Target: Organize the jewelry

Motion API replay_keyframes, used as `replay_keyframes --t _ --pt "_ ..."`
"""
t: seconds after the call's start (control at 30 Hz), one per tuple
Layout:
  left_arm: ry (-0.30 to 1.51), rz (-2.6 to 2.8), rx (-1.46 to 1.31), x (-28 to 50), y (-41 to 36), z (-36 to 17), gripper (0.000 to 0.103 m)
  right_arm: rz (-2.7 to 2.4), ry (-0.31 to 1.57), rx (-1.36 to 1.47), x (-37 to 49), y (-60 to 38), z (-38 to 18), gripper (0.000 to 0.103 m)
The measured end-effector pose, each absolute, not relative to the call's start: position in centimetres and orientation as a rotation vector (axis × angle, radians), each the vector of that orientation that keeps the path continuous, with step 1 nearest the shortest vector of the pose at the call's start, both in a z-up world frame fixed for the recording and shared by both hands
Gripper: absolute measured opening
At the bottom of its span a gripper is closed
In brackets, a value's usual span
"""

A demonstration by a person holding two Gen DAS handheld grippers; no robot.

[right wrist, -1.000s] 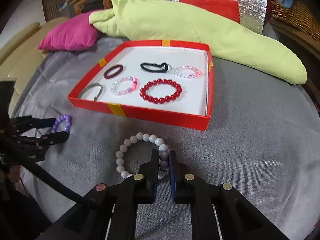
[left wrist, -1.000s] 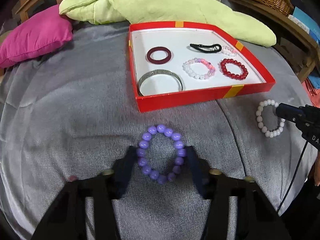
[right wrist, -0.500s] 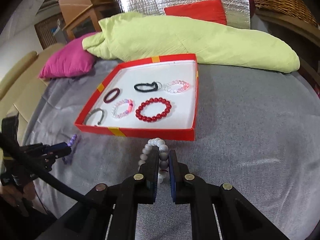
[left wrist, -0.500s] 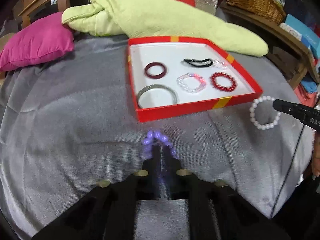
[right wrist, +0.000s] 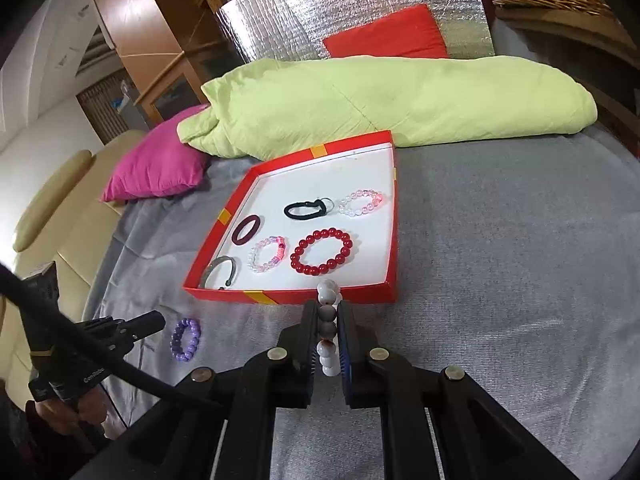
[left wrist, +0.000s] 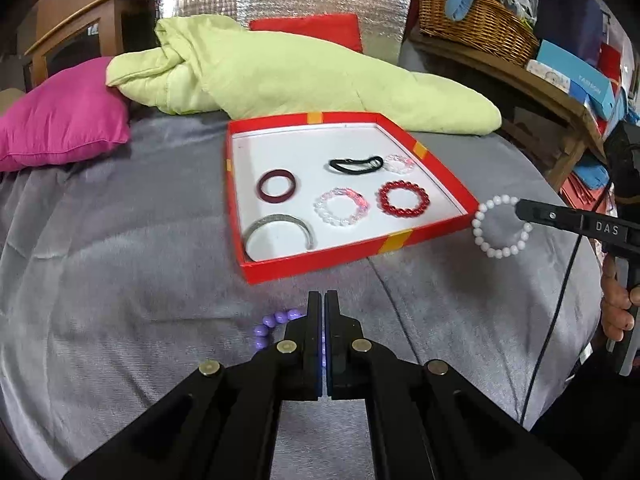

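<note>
Two grippers: both are seen clamped on bead bracelets, short of the tray.
Pink cushion point(left wrist: 60, 120): seen far out at 10 o'clock in the left wrist view, on the grey cover point(left wrist: 120, 260).
Purple bracelet point(left wrist: 276, 326): pinched between the closed jaws of the left gripper point(left wrist: 323, 308); a few beads are shown poking out at the gripper's 9 o'clock.
Red tray point(left wrist: 320, 264): set on the cover at 12 o'clock from the left gripper, near it but apart.
Tray contents, left to right: silver bangle point(left wrist: 278, 232), dark red ring point(left wrist: 277, 186), clear-pink bead bracelet point(left wrist: 341, 207), black hair tie point(left wrist: 354, 164), small clear bracelet point(left wrist: 398, 163), red bead bracelet point(left wrist: 403, 198).
White bracelet point(right wrist: 328, 328): gripped edge-on by the right gripper point(right wrist: 329, 312), jaws closed on the beads; it is seen hanging off the cover, just beside the tray's near right corner at 3 o'clock in the left view.
Green quilt point(left wrist: 300, 76): bundled behind the tray, at 12 o'clock.
</note>
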State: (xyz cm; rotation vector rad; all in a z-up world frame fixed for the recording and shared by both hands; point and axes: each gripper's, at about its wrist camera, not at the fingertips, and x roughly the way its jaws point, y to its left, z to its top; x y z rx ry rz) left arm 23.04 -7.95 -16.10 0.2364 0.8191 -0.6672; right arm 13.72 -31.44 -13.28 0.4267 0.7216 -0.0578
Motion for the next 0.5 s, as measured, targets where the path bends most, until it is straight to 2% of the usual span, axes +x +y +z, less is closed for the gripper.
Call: replay_keyframes --t 0.13,0.17,0.23,0.27,0.3,0.5 --pt "0.86 -0.613 0.289 23.7 -7.7 -17.0 0.002 -0.056 0.727 0.432 13.7 -31.6 -13.4 0.011" --pt "0.894 -0.6 0.29 24.1 -7.6 -17.5 0.008 -0.053 0.73 0.43 13.8 -31.6 -13.4 0.011" --pt "0.949 -0.588 0.28 24.5 -7.5 -18.4 0.03 -0.051 0.732 0.429 13.7 -31.5 -13.5 0.011" --pt "0.96 -0.582 0.28 24.5 -7.5 -18.7 0.047 -0.048 0.733 0.43 13.7 -31.4 -13.5 0.011" --pt "0.96 -0.582 0.284 24.3 -7.6 -18.9 0.052 -0.047 0.733 0.43 13.8 -31.4 -13.5 0.011" --pt "1.018 -0.577 0.303 24.8 -8.7 -20.9 0.052 -0.039 0.745 0.422 14.1 -30.7 -13.7 0.011"
